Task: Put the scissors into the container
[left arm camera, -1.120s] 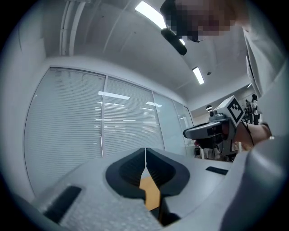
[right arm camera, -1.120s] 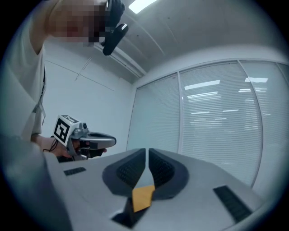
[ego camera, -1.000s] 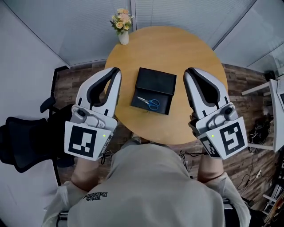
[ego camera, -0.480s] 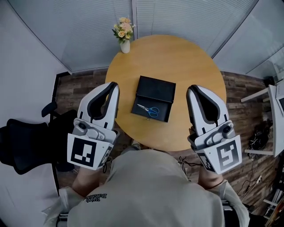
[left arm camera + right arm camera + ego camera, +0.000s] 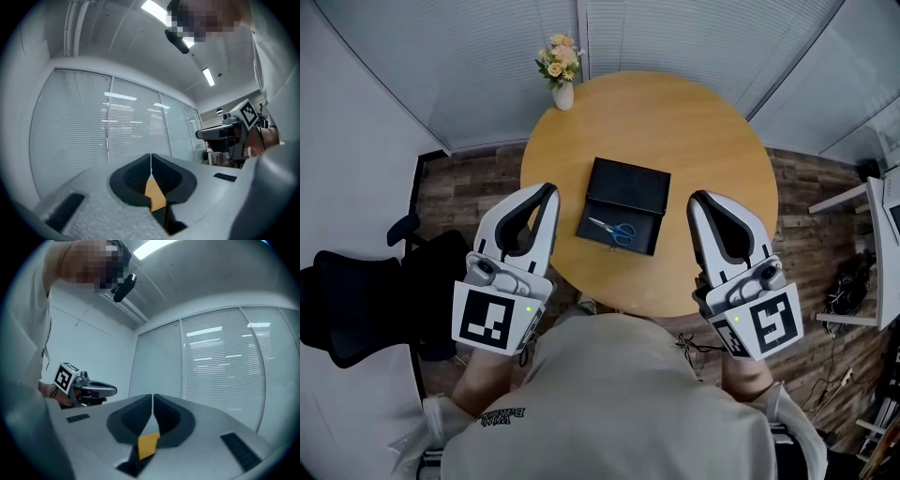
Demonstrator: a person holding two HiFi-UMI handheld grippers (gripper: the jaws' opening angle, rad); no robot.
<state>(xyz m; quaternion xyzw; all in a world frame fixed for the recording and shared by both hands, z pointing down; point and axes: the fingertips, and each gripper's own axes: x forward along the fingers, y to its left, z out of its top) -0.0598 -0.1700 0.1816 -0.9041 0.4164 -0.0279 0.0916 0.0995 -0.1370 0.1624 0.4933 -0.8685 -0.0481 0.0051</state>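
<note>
The task is judged done. The scissors (image 5: pixel 616 229) are seen lying inside the open black container (image 5: pixel 628 183) on the bench (image 5: pixel 675 122), ahead of and between the two tools. The left hand-held gripper (image 5: pixel 546 192) is held off the bench edge, well apart from the container, with its jaws pressed together on nothing. The right hand-held gripper (image 5: pixel 701 202) is held likewise on the other side, also pressed together and empty. Nothing is left to be moved, though the container's lid is not closed.
</note>
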